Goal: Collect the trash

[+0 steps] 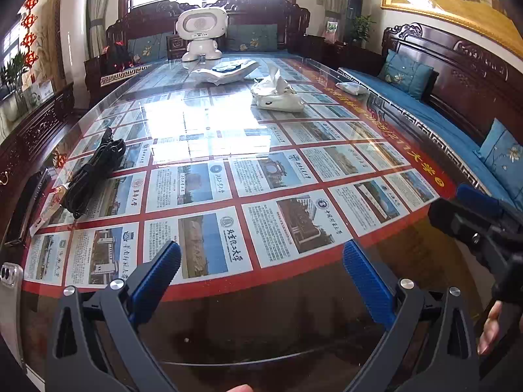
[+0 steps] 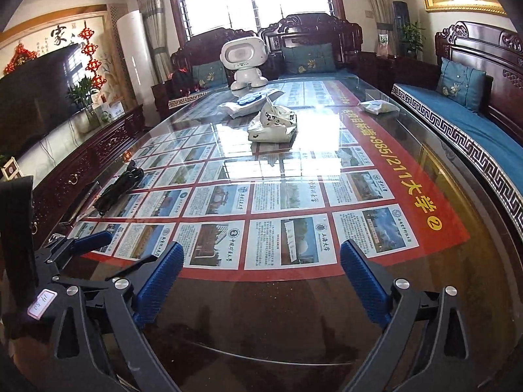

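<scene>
Cable bundle (image 1: 93, 173): left edge of the glass table (image 1: 294, 320), black, coiled.
Left gripper (image 1: 261, 261): bottom centre of its view — blue pads spread wide, holding nothing.
Robot toy (image 1: 201, 32): top centre, white, at the table's far end.
Flat wrapper (image 1: 225, 72): just below the toy.
Crumpled bag (image 1: 278, 93): upper centre-right — white, well apart from both grippers.
Right gripper (image 2: 260, 261): bottom centre of its view, fingers wide apart, nothing between them.
Small packet (image 2: 377, 107): upper right, near the table's right edge.
</scene>
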### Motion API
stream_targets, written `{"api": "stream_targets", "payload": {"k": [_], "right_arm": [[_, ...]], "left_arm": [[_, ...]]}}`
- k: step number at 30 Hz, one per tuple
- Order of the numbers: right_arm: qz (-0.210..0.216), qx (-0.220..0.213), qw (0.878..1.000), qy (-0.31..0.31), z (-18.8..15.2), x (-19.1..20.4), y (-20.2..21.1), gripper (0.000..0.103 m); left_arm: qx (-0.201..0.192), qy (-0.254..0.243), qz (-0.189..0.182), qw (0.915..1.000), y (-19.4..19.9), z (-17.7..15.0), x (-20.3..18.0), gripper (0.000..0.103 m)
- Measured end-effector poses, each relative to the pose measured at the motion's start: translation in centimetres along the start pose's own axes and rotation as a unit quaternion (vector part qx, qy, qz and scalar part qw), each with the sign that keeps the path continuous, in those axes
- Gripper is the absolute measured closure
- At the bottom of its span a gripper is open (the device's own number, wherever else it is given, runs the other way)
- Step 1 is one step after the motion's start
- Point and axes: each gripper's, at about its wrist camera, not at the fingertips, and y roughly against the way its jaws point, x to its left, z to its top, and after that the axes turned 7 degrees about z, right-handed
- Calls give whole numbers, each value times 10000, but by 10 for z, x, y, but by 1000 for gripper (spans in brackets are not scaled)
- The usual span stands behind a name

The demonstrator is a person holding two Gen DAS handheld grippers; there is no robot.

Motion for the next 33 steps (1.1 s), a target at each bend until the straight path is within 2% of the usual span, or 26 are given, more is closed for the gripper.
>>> {"api": "stream_targets", "payload": {"k": [6,10,19,22,26,33], "right_arm": [[45,165,9998,-109,-7,-9,-18,10],[-1,217,9997,-87,-4,-13,-25,10],[-2,355,9994,-54,0,-20,-39,10],[-10,357,9993,-54,0,-20,-41,10],[-9,349,9994,-74,1,-20,-41,10],[-9,318,9995,-77,3,-21,-43,10]], "left_arm": [[157,373,-195,9990,-21,13,6,4],[80,232,-49,9997,-27,17,-2,4],[22,-9,-63,10000,-33,21,-16,4],[-31,87,-80,9999,-33,23,-13,4],[9,223,178,9996,-37,24,-7,4],[-36,130,278,9995,-38,25,-9,4]]}}
